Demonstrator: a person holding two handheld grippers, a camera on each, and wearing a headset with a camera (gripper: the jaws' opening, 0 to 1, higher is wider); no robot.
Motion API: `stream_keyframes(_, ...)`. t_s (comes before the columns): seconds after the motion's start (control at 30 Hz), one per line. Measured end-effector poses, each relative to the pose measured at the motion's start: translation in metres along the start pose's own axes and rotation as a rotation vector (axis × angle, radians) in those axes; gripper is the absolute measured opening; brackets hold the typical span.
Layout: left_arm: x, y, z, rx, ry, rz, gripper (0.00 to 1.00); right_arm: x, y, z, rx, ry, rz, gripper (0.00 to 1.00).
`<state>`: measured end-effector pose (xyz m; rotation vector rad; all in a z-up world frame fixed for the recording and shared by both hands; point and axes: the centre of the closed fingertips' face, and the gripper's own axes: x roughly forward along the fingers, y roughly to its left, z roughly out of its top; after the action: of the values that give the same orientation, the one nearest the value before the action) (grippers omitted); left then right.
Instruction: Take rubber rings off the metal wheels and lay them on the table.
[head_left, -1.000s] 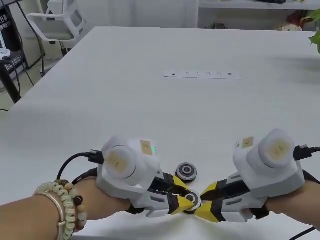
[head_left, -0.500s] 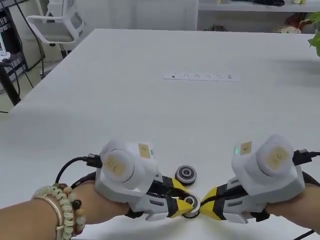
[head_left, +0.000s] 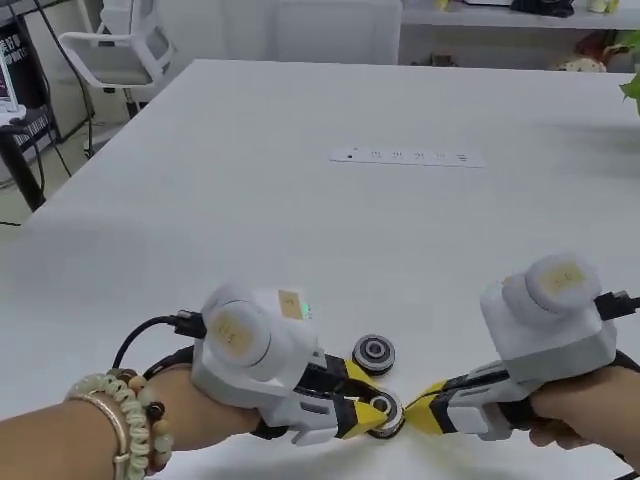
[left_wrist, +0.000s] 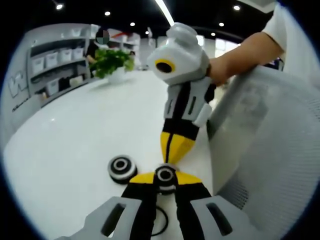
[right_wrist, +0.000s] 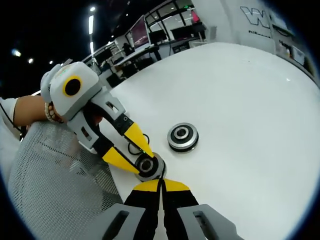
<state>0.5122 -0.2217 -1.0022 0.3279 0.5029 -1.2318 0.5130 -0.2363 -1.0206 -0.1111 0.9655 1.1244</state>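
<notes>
Rolling the right gripper (head_left: 418, 421) upward and outward since the earlier frame, while keeping its yellow tips against the held wheel (head_left: 384, 409).

Head view: clamping that metal wheel in the left gripper (head_left: 378, 411), jaws narrowed around it. Losing any rubber on it against the dark rim, too small to make out. Cropping both wrists at the bottom edge. Leaving the second wheel (head_left: 373, 351) on the table (head_left: 300, 230) just beyond the left gripper's tips, apart from them.

Left gripper view: pinching the held wheel from both sides between own yellow tips. Meeting the right gripper's point on the wheel's far edge. Showing a thin black loop (left_wrist: 161, 222) lower down between the jaws, partly covered, with no telling whether ring or cable.

Right gripper view: pressing own jaws fully together, tips touching the held wheel's near rim. Hiding whether any rubber is being nipped between them. Placing the second wheel ahead and right of the tips, apart from them.
</notes>
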Motion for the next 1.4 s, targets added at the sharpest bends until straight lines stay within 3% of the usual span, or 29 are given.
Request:
stream_keyframes(0.1,0.0,0.0,0.0,0.0,0.0,-0.001,0.14,-0.001,-0.001,0.003,0.014,-0.02,0.002,0.0)
stream_keyframes(0.23,0.0,0.0,0.0,0.0,0.0,-0.001,0.14,-0.003,0.002,0.01,0.083,-0.065,0.042,0.0)
stream_keyframes(0.33,0.0,0.0,0.0,0.001,0.001,-0.002,0.14,-0.003,0.002,0.009,0.087,-0.059,0.033,0.0)
stream_keyframes(0.43,0.0,0.0,0.0,0.007,0.007,-0.001,0.14,-0.004,0.007,0.012,0.074,-0.071,0.049,0.0)
stream_keyframes(0.53,0.0,0.0,0.0,0.019,0.015,-0.001,0.14,-0.003,0.008,0.013,0.04,-0.063,0.029,0.0)
stream_keyframes(1.2,-0.001,0.001,-0.001,0.017,0.016,-0.002,0.14,-0.002,0.017,0.019,0.039,-0.075,0.052,0.0)
stream_keyframes(1.33,-0.001,0.001,-0.001,0.016,0.016,-0.001,0.14,-0.002,0.023,0.025,0.03,-0.097,0.073,0.0)
stream_keyframes(1.4,-0.001,0.001,-0.001,0.015,0.015,0.0,0.14,-0.003,0.033,0.032,0.024,-0.127,0.126,0.0)
